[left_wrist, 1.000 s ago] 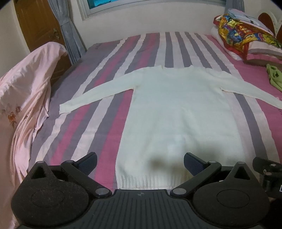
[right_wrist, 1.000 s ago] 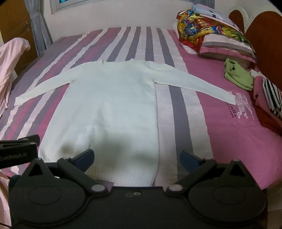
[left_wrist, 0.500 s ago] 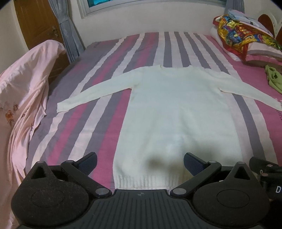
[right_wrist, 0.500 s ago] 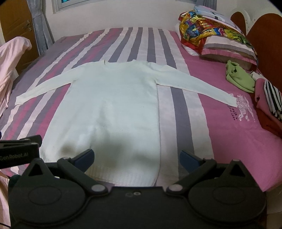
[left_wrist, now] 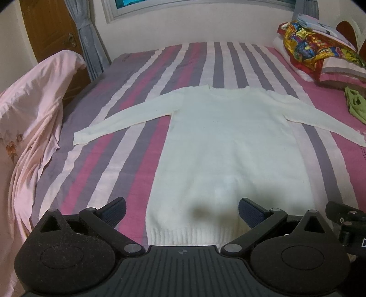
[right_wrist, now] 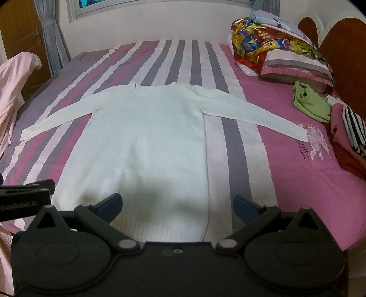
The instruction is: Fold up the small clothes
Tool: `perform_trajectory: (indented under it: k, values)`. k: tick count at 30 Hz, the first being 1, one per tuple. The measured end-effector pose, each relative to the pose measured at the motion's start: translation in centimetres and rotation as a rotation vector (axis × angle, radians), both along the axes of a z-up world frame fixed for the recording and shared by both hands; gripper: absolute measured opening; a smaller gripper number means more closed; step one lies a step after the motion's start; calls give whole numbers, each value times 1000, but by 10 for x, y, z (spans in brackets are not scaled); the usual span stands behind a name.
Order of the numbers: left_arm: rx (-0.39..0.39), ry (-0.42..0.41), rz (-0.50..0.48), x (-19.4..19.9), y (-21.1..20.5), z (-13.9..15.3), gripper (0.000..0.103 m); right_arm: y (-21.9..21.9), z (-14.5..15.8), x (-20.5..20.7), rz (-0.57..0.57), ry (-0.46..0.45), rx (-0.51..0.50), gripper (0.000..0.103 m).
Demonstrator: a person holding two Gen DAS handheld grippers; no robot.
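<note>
Striped in pink, grey and pale lilac, a bedsheet point(left_wrist: 187, 68) covers the wide bed that fills both wrist views, with a white wall and a window frame point(left_wrist: 205, 9) behind it, a brown wooden door point(left_wrist: 52, 34) and a grey-blue curtain point(left_wrist: 89, 38) at the far left corner, and a dark wooden headboard point(right_wrist: 343, 52) at the right. One cream knit sweater point(left_wrist: 228, 141) lies flat and face down or up (which cannot be told) in the middle of the bed, its two long sleeves spread out to either side, its ribbed hem nearest the cameras and its round neckline toward the window. A single pale pink cloth point(left_wrist: 34, 118) with a small floral print is draped in soft folds off the left edge. At the head of the bed sit one brightly patterned bundle point(right_wrist: 263, 41) on a striped pillow point(right_wrist: 295, 66), one crumpled green garment point(right_wrist: 308, 102), and one pile of red and black-and-white striped clothing point(right_wrist: 350, 134). A white embroidered emblem point(right_wrist: 316, 141) marks the pink sheet just beside the sweater's right cuff. The left gripper point(left_wrist: 182, 211) hovers over the hem with its jaws spread wide and nothing between them; the right gripper point(right_wrist: 178, 204) does likewise, above the hem's right corner, equally released and empty. Both have matte black housings and dark blue textured pads point(left_wrist: 248, 211).
</note>
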State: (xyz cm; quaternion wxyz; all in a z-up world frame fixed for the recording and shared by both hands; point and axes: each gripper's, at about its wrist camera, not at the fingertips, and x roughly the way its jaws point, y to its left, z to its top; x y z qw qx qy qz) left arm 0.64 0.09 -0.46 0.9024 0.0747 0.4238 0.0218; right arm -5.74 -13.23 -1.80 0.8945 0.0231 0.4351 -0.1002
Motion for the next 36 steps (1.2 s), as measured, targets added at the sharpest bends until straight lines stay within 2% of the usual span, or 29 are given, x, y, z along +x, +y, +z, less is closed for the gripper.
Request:
perform_trajectory:
  k: [24,36]
  values:
    - [-17,10,3,8,2,-3,103,1,-2,2,1,-2,-11,102]
    - [-19,14,-6,28,-7,-10,103,-8,-10,13,-11,1,-10,102]
